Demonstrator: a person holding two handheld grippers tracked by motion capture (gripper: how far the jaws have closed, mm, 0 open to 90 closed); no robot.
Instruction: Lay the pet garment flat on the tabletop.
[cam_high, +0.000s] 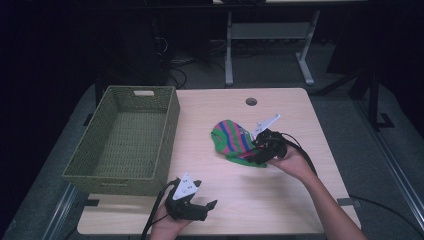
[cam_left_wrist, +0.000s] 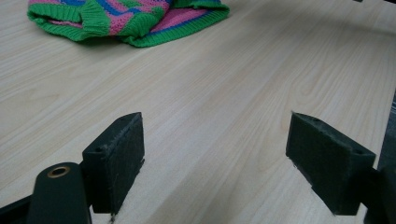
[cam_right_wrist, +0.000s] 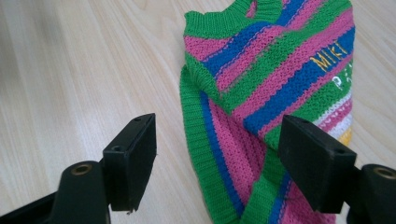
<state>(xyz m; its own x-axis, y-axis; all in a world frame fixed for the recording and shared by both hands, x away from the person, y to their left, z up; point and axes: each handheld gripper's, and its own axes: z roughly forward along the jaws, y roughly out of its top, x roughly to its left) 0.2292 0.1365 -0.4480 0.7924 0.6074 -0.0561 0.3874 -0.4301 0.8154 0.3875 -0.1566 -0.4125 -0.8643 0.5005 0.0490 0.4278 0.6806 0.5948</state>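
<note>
Right gripper view: my right gripper (cam_right_wrist: 217, 154) gapes over the striped sweater (cam_right_wrist: 275, 88); my left gripper (cam_left_wrist: 215, 158) sits open above bare table (cam_left_wrist: 224, 93).

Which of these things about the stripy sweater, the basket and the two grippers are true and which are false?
1. The green woven basket has the sweater inside it. False: the basket holds nothing, and the green, pink and blue striped knitted sweater lies on the light wooden table.
2. The right gripper has its jaws open around the sweater's edge. True.
3. The left gripper is holding the sweater. False: its jaws are open over bare table, and the sweater lies farther off.
4. The basket stands at the left side of the table. True.
5. The sweater is plain red. False: it is striped green, pink and blue, with some yellow letters.
</note>
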